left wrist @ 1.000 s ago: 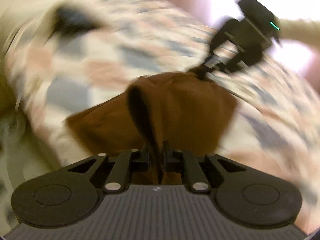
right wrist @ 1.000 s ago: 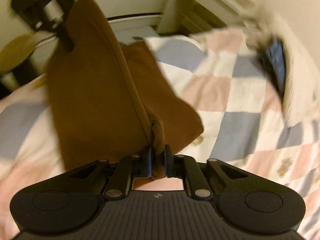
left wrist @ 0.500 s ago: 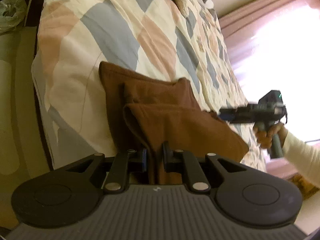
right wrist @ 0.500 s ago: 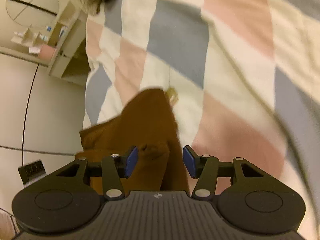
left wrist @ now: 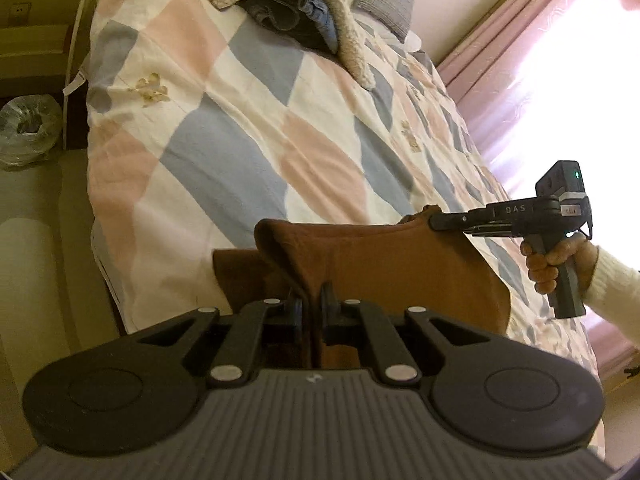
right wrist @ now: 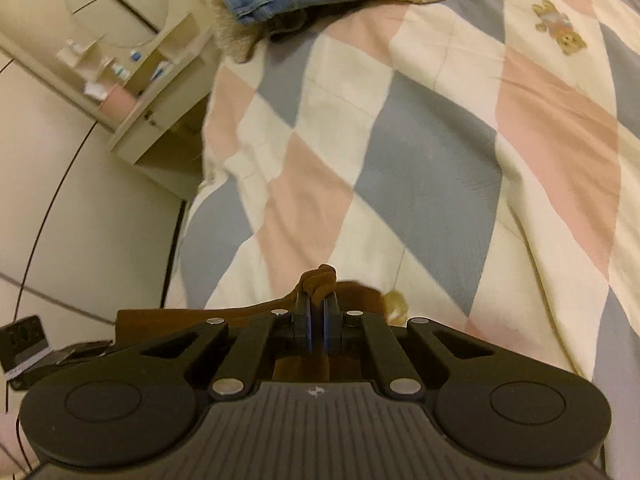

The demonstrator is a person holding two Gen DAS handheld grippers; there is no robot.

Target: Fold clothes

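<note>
Only readable text: "DAS", pale letters on the side of the right gripper's (left wrist: pixel 434 222) black body, seen from left wrist cam, right of scene, above the brown cloth's edge. Small pale tag (left wrist: pixel 571 211) further back on same unit has marks, too small to read. Small logo glyph on each cam-side gripper housing, near edge, centre, not legible as text. Bottles on the far-left shelf (right wrist: pixel 120 76) in right wrist cam too blurred to read.

Bed with diamond-patterned quilt (left wrist: pixel 248 152); brown garment (left wrist: pixel 400 264) at the near edge, fleece-and-denim pile (left wrist: pixel 304 8) farther off.
</note>
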